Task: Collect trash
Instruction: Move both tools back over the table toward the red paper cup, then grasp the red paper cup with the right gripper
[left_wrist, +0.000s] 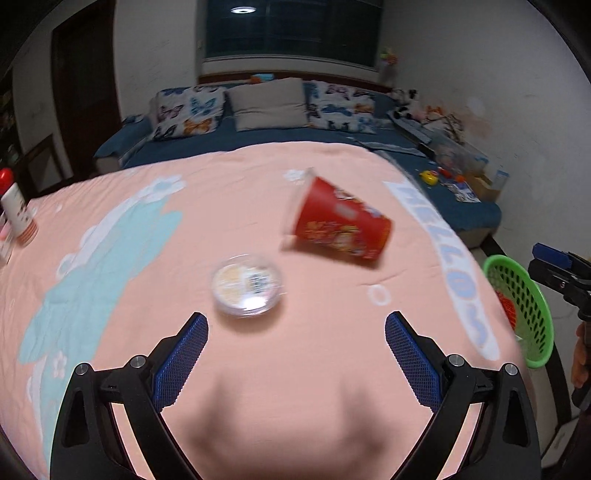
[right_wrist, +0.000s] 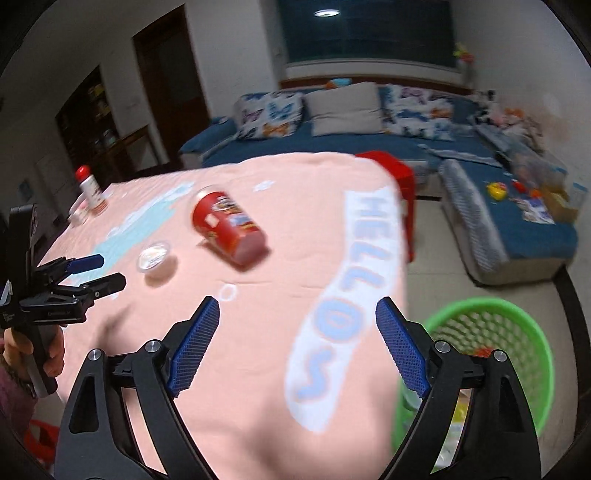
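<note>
Both claws stand spread wide with nothing between their blue pads: the left gripper (left_wrist: 296, 332) hangs over the pink tablecloth (left_wrist: 258, 206), and the right gripper (right_wrist: 297, 319) hangs over the cloth's edge by the white "HELLO" lettering (right_wrist: 354, 258). No earlier picture is given, so only the stance can be told. From the left wrist view, a red snack cup (left_wrist: 341, 221) lies on its side at about 1 o'clock from the claw, its open mouth turned toward 10 o'clock, blurred. A round clear lid (left_wrist: 248, 286) lies flat on the cloth at about 11 o'clock, near the left finger's tip but apart from it. A green mesh basket (left_wrist: 532, 295) sits off the table's edge at 3 o'clock, with something red inside. A red-capped bottle (left_wrist: 14, 206) stands at 9 o'clock on the far left. In the right wrist view the basket (right_wrist: 517, 314) lies at 4 o'clock, partly behind the right finger, on the floor below the table, and a hand (right_wrist: 44, 350) holds the left gripper's grip at 9 o'clock.
</note>
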